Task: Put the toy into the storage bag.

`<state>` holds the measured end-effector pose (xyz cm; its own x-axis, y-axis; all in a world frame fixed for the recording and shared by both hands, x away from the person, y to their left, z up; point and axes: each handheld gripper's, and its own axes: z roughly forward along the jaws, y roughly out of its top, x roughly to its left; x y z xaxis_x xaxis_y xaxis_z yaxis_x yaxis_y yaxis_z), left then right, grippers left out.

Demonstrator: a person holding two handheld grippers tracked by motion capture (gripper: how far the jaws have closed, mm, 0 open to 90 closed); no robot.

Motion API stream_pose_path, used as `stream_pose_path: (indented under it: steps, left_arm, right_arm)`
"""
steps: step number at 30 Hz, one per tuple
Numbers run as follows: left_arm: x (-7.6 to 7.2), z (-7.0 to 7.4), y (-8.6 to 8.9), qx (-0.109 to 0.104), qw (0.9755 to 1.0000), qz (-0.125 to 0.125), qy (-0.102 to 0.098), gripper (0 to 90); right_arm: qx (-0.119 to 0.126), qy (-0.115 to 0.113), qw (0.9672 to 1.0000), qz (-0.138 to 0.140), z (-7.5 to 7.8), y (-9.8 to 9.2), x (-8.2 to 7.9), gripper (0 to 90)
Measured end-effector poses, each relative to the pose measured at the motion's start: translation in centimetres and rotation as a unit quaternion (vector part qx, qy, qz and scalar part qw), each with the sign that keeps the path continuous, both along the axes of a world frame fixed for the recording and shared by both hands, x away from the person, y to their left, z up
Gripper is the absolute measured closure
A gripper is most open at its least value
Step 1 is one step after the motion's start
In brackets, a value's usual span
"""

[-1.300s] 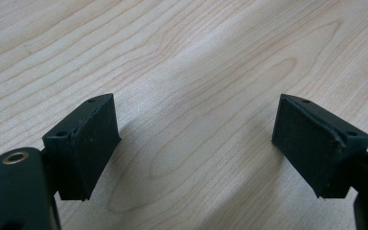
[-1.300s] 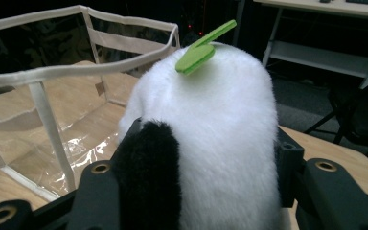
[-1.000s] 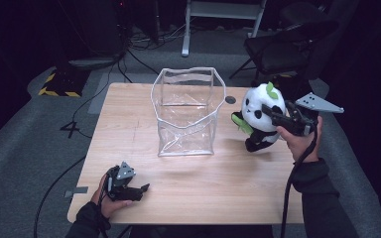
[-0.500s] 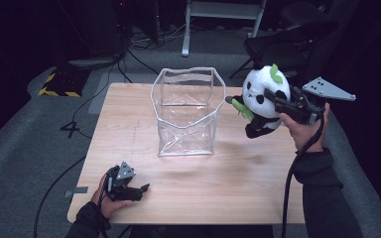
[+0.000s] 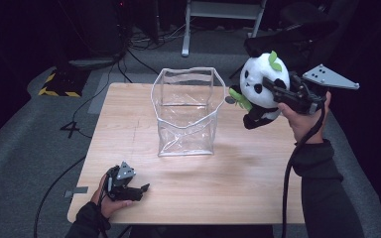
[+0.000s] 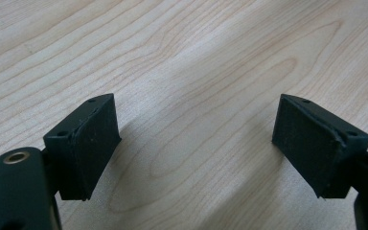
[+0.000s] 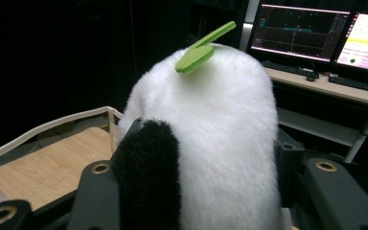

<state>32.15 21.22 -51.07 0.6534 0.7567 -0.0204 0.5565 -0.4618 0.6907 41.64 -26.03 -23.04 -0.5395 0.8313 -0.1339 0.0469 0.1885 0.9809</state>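
1. A pale wooden tabletop [image 5: 228,183] stands on grey carpet in a dark room; monitors glow beyond in the right gripper view.
2. The left tool [image 5: 140,191] rests near the front left corner, jaws wide apart, empty.
3. A clear plastic bin [image 5: 186,111] stands mid-table, upright.
4. The right tool [image 5: 273,89] is clamped on a plush panda [image 5: 260,87], held aloft just right of the bin.

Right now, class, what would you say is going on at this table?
A person works two hand-held tools. The right claw is shut on a plush panda, held in the air beside the rim of an empty clear plastic bin standing on the wooden table. The left claw rests open near the table's front edge, holding nothing.
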Motion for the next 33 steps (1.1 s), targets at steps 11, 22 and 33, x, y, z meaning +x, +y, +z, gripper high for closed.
stream_pose_path:
  steps: [11, 22, 33]
  left_arm:
    - [0.0, 0.0, 0.0, 0.000, 1.0000, 0.000, 0.001, 16.5]
    - [0.0, 0.0, 0.0, 0.000, 1.0000, 0.000, 0.000, 16.5]
    - [0.0, 0.0, 0.0, 0.000, 1.0000, 0.000, 0.000, 16.5]
  right_arm:
    - [-0.002, -0.010, 0.9999, 0.007, 1.3, 1.0, 0.2, 46.8]
    - [0.000, -0.016, 0.9997, 0.016, 2.2, 1.8, 0.4, 46.8]
    - [0.004, -0.015, 0.9997, 0.021, 2.5, 2.8, 1.2, 46.8]
